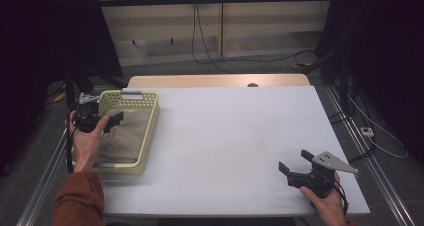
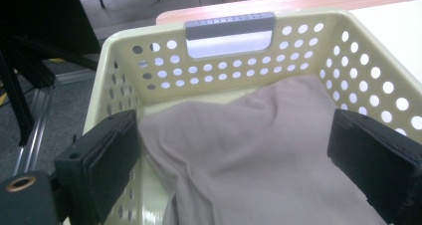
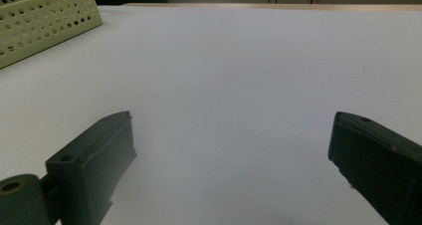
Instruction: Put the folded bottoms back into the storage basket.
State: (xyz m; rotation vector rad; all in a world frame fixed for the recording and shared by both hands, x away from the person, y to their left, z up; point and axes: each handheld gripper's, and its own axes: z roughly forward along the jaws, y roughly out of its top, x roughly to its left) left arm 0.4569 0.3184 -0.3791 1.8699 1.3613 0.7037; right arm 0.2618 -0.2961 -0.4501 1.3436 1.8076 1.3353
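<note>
At the left edge of the white table (image 1: 225, 136) stands a pale yellow basket (image 1: 150, 131), its walls pierced with rows of round holes and a grey handle (image 2: 230, 27) set into the far wall; inside it lies a beige cloth (image 2: 259, 150), crumpled into soft folds and spread over most of the floor, reaching up against the far wall and the right wall; no other item is visible in the basket. The left gripper (image 1: 111, 120) hangs over the basket's left wall, held in the person's left hand (image 1: 89, 138) with a rust-coloured sleeve (image 1: 77, 198) below it; in the left gripper view its jaws stand wide apart, released, the cloth lying below and between them without either pad pressing on it.

The middle of the table is bare white surface; beyond its far edge a strip of wooden top (image 1: 220, 80) shows.

At the near right corner the right gripper (image 1: 295, 167) rests low over the table in the person's right hand (image 1: 327, 201), the grey three-cornered plate (image 1: 336, 162) on top; its jaws also stand spread, with nothing between them but table, and in its own view a corner of the basket shows far off.
</note>
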